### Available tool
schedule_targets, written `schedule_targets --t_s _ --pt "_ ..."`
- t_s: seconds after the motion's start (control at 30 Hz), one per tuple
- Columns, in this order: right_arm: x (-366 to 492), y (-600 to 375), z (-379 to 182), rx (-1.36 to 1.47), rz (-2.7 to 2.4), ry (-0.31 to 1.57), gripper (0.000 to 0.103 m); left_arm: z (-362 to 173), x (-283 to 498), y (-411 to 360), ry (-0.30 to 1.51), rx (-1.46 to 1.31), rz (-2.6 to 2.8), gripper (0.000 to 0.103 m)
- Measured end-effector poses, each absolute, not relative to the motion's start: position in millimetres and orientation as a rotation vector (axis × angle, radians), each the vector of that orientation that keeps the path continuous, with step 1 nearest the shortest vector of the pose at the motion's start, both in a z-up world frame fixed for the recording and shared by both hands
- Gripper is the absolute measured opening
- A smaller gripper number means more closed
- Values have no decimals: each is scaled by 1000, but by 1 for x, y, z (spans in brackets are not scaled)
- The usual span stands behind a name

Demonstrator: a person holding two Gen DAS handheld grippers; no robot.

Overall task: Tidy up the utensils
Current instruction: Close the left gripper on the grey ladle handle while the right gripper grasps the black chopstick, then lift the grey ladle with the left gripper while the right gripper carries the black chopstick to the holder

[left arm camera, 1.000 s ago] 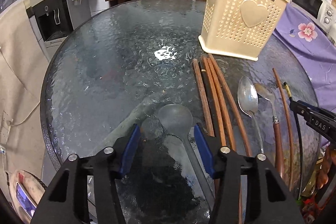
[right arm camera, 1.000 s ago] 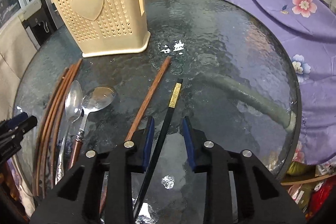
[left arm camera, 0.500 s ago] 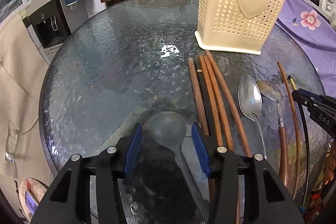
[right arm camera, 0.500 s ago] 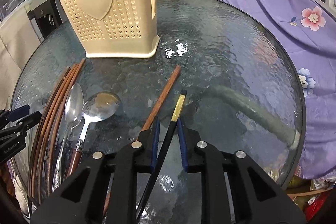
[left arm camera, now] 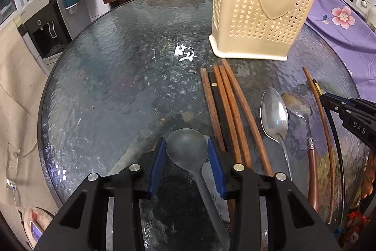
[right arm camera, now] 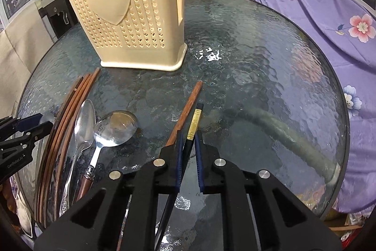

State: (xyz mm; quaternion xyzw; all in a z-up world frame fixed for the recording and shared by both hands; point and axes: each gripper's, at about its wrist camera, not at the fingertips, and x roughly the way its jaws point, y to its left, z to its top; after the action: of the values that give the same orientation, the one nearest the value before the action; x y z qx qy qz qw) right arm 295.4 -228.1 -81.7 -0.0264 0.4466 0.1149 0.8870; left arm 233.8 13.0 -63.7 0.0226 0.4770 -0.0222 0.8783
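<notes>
Left gripper (left arm camera: 186, 152) jaws closing around grey spoon (left arm camera: 188, 147); right gripper (right arm camera: 188, 140) jaws clamp black chopstick (right arm camera: 191, 133).

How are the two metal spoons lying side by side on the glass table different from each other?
The plain steel spoon has a longer, more pointed bowl; the brown-handled spoon has a rounder, wider one. The steel spoon is metal along its whole length, while the other ends in a reddish-brown handle behind a metal collar. Both lie on the glass table, bowls toward the cream utensil holder.
</notes>
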Motion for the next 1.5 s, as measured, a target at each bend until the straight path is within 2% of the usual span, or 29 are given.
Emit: schedule_targets --t_s 0.13,0.5,1.07,1.5 --pt "299 -232 -82 -9 279 924 8 -64 237 14 981 34 -61 36" --pt "306 -246 -59 41 330 839 7 -44 235 17 869 2 -69 36" --pt "242 -265 47 57 449 504 7 25 210 8 642 13 -107 36" --pt "228 -262 65 45 484 465 7 43 205 9 580 18 -106 36"
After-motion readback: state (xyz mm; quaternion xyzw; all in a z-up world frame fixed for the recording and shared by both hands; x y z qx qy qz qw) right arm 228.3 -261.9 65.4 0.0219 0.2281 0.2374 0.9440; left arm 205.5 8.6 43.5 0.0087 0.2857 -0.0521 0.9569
